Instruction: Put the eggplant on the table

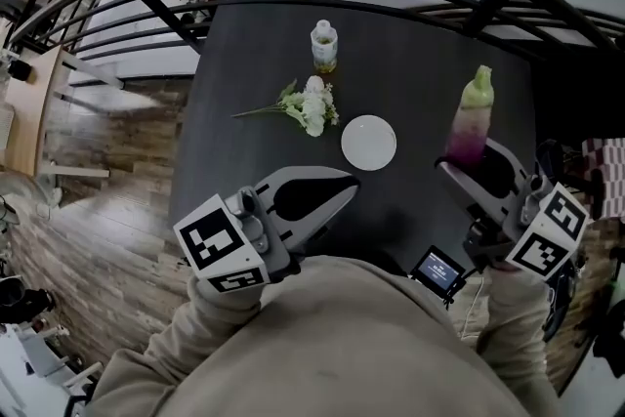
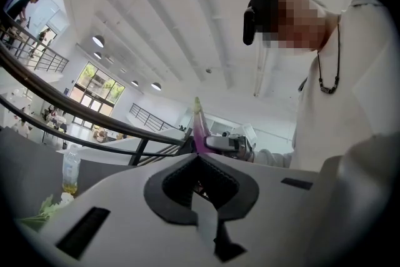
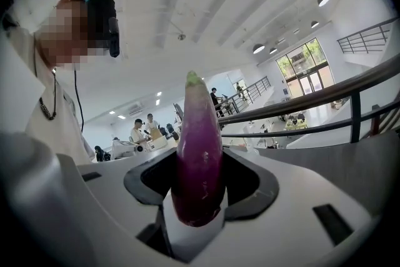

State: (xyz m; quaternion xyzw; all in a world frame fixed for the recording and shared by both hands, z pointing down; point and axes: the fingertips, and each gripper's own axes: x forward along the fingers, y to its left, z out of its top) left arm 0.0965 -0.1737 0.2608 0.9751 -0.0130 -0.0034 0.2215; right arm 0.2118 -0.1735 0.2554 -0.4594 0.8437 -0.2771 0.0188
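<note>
The right tool (image 3: pixel 199 200) has its jaws partway apart and clamped on the eggplant (image 3: pixel 199 147), gripping the thick purple lower end from both sides. The eggplant stands upright in that grip, green cap at the top, over the right side of the dark desk (image 1: pixel 410 63) and near the person's edge of it. No view shows clearly whether its lower end touches the desk yet.

The left tool (image 1: pixel 344 183) is closed with nothing in it, its tips meeting, and it hovers low over the near left part of the desk. Further out on the desk are a white plate (image 1: pixel 369 142), a small bunch of flowers (image 1: pixel 311 104) and a bottle (image 1: pixel 324 46), all well apart from the eggplant.

The eggplant looks smooth and glossy, so it is probably slippery, and its taper could let it slide up out of a loose pinch. It seems firm and fairly light, though a hard squeeze might dent the skin. The broad purple belly, where the jaws now sit, looks like the safest hold. Standing on its rounded end it would likely topple, so laying it on its side seems wiser
</note>
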